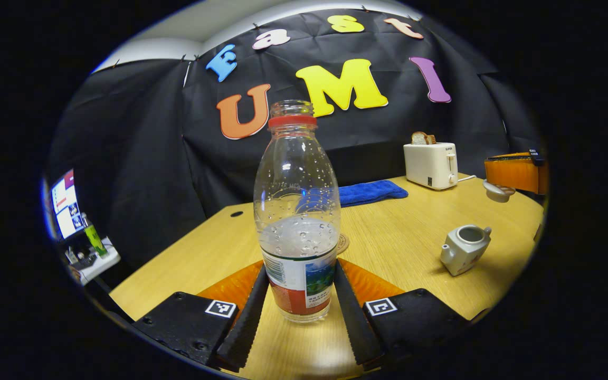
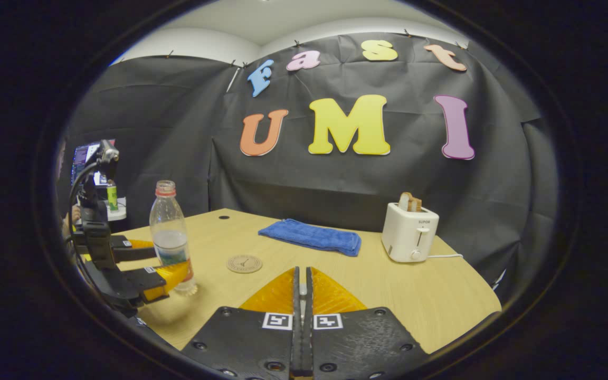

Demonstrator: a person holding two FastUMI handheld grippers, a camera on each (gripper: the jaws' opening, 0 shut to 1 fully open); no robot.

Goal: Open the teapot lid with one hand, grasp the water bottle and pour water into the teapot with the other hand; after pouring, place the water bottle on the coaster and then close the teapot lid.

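Note:
A clear water bottle point(image 1: 297, 221) with a red neck ring and no cap, about half full, stands on the wooden table point(image 1: 404, 237). My left gripper point(image 1: 300, 264) is shut on its labelled lower part, one finger on each side. The round coaster point(image 2: 244, 263) lies just beyond the bottle point(image 2: 171, 248), which stands beside it, not on it. The small white teapot point(image 1: 465, 249) sits to the right with its top open. My right gripper point(image 2: 302, 270) is shut on the knob of the white teapot lid point(image 1: 498, 191), held above the table at the far right of the left gripper view.
A white toaster point(image 2: 409, 232) holding bread stands at the back right, its cord trailing right. A folded blue towel point(image 2: 312, 236) lies at the back middle. A small side shelf with a monitor point(image 1: 65, 203) and a green can sits off the table's left.

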